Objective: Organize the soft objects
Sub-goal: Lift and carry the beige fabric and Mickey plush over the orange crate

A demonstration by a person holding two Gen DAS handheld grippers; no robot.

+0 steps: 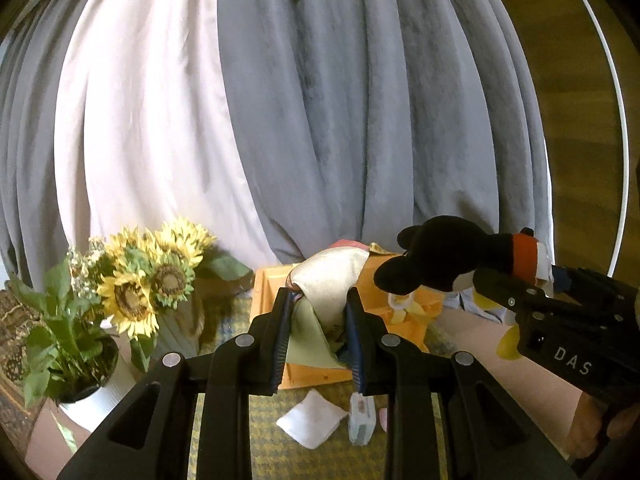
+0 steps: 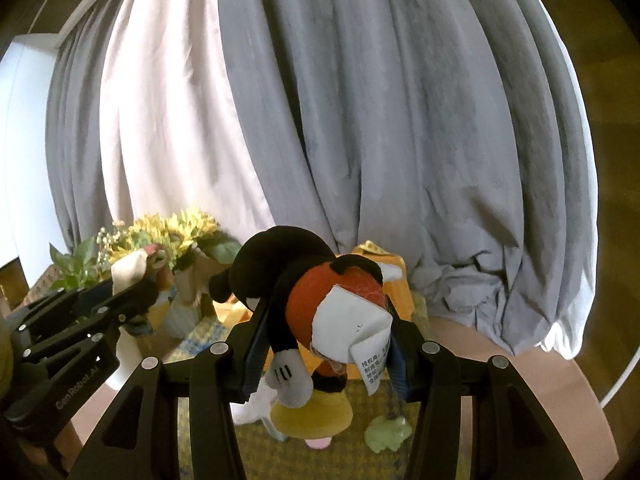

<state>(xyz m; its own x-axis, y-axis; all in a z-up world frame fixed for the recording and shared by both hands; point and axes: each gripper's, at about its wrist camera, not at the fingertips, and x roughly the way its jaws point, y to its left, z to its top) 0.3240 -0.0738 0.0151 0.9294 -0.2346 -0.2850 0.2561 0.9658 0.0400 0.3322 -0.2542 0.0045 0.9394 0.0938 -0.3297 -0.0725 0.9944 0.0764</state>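
Presently, a cloth bundle (image 1: 334,276) is gripped by the left tool (image 1: 318,320) and a plush mouse (image 2: 320,300) by the right tool (image 2: 324,344), above the orange box (image 1: 400,320); a white pad (image 1: 312,420) and a green piece (image 2: 388,434) are left on the table (image 1: 460,332).

Daylight glows through my pale curtain (image 1: 152,128) at left, leaving the room dim. Heavy fisheye bends both views, corners black. My sunflowers (image 2: 180,228) blur in the right view; the toy (image 1: 436,256) reads nearly featureless black.

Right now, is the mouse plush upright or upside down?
Upside down: the mouse plush hangs head-down toward the curtain in the right gripper, yellow shoe nearest the camera.
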